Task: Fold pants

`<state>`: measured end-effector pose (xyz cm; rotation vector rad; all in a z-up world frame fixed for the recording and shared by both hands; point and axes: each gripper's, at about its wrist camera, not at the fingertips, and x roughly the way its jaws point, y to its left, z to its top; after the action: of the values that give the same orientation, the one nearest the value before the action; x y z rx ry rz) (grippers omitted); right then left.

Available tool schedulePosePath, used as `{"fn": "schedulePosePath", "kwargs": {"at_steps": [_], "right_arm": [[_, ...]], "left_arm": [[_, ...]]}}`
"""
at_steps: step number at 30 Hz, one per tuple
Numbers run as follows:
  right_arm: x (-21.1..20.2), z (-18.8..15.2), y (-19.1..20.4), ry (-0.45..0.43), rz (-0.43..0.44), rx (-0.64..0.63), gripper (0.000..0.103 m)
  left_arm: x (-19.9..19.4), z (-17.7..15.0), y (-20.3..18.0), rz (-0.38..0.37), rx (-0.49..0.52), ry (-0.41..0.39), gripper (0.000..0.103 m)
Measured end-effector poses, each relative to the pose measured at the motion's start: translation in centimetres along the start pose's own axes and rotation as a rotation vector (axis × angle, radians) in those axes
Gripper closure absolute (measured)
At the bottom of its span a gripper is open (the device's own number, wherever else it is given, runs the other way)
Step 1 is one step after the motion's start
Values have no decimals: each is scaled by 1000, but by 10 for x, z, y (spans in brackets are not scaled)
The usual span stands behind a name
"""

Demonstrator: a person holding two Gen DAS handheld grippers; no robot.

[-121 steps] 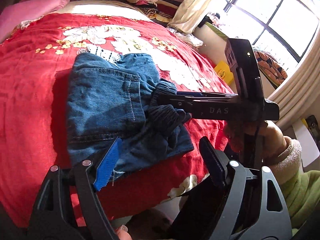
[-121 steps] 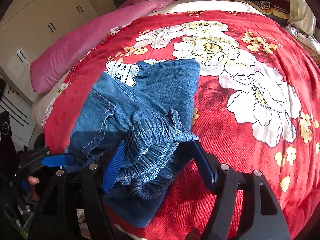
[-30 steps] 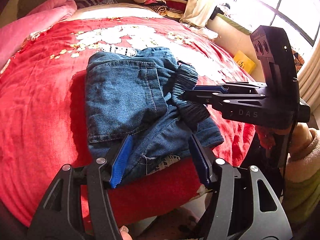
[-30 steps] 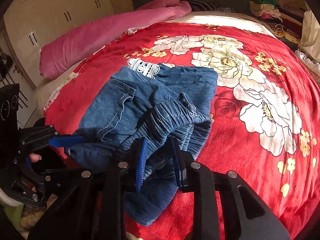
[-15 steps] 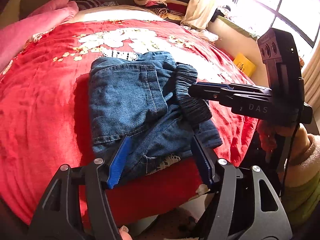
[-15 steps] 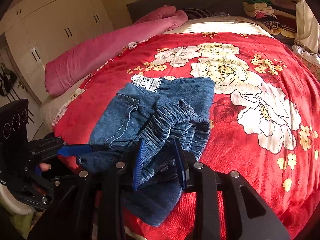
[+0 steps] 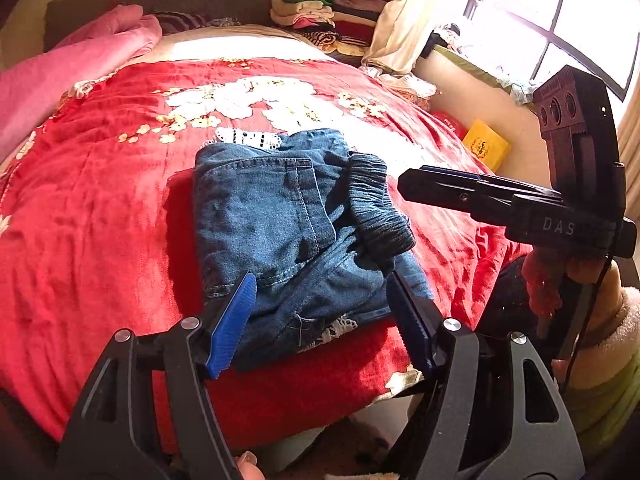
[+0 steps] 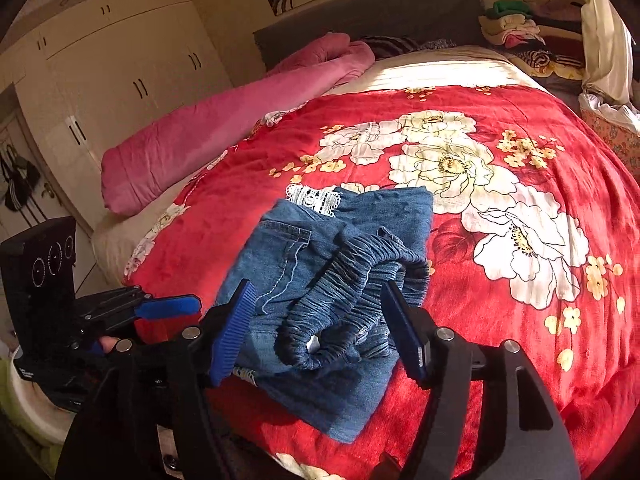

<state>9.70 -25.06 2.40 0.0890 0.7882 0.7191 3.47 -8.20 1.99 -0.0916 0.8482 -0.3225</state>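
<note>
Blue denim pants lie folded in a bundle on the red flowered blanket, near the bed's front edge. The elastic waistband is bunched on top at the right. They also show in the right wrist view. My left gripper is open and empty, just in front of the pants' near edge. My right gripper is open, its jaws apart on either side of the bunched waistband, not gripping it. The right gripper also shows from the side in the left wrist view.
A pink quilt lies along the left of the bed. Stacked clothes sit at the headboard corner. A yellow box lies by the window wall. White wardrobes stand at the left. The bed edge drops off close to the grippers.
My right gripper has opened and let go of the waistband, which now lies on the pile. Both grippers have pulled back a little from the pants.
</note>
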Motion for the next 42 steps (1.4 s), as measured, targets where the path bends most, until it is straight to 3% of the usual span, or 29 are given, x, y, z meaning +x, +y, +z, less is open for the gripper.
{"fn": "schedulePosePath", "kwargs": {"at_steps": [10, 21, 37, 42], "right_arm": [[-24, 3, 8, -54, -31, -3, 25], [-37, -2, 6, -74, -71, 24, 11], [-12, -18, -21, 3, -121, 135, 9], [2, -24, -28, 46, -99, 191, 9]], "left_arm": [[-20, 5, 2, 16, -3, -45, 35], [-29, 11, 18, 44, -44, -78, 14], [-1, 14, 52, 86, -104, -32, 10], [13, 16, 59, 89, -114, -12, 10]]}}
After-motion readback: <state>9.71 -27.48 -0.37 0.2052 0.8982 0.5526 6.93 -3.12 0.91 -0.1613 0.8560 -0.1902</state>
